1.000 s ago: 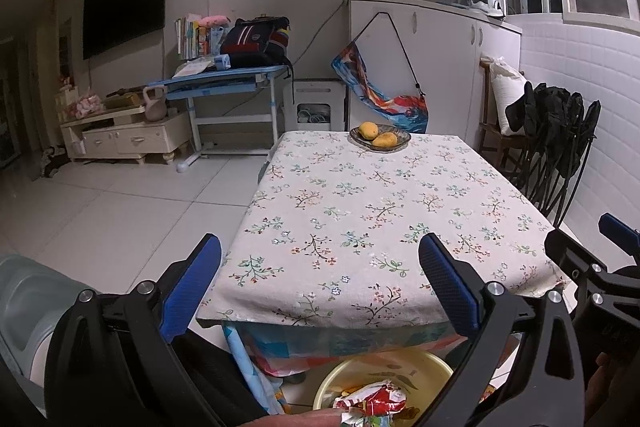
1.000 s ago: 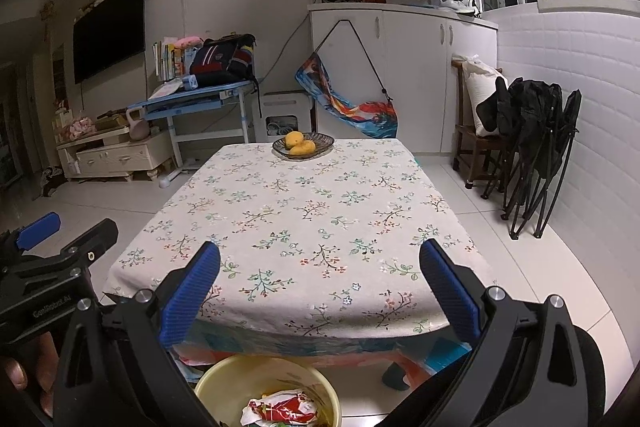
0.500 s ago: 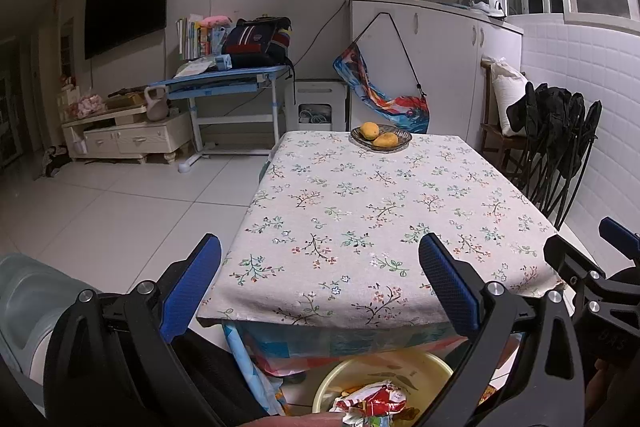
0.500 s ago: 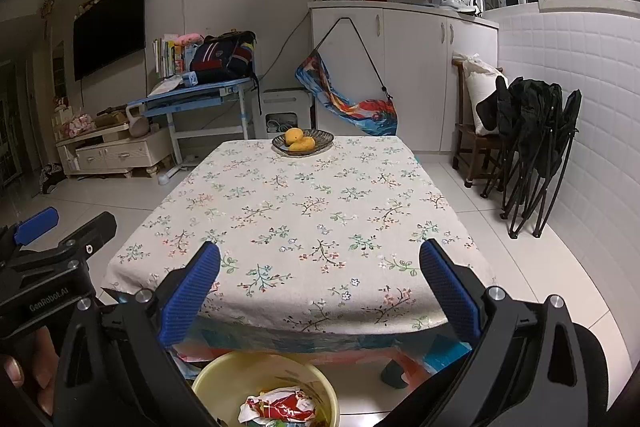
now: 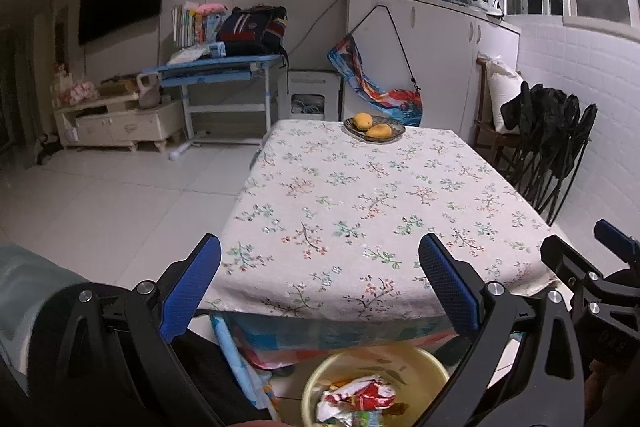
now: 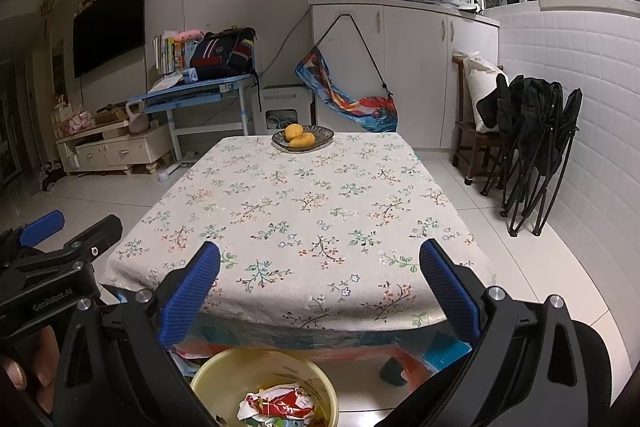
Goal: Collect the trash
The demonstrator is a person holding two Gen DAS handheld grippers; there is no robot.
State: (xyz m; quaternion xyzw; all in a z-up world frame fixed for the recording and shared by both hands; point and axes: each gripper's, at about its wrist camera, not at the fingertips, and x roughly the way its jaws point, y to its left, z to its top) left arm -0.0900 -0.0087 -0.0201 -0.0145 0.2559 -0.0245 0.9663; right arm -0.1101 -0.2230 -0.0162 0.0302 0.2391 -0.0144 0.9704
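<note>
Both wrist cams sit low at the table's (image 5: 360,195) near edge, facing its far end. Left cam is left of right cam. Shared: tabletop, fruit plate (image 6: 303,139), yellow basin (image 5: 372,359) below.

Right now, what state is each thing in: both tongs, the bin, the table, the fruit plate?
left tongs: open, empty, held above the bin.
right tongs: open, empty.
yellow bin: on the floor at the table's near edge, crumpled wrappers inside.
table: covered by floral cloth.
fruit plate: at the far edge, holding two yellow fruits.
</note>
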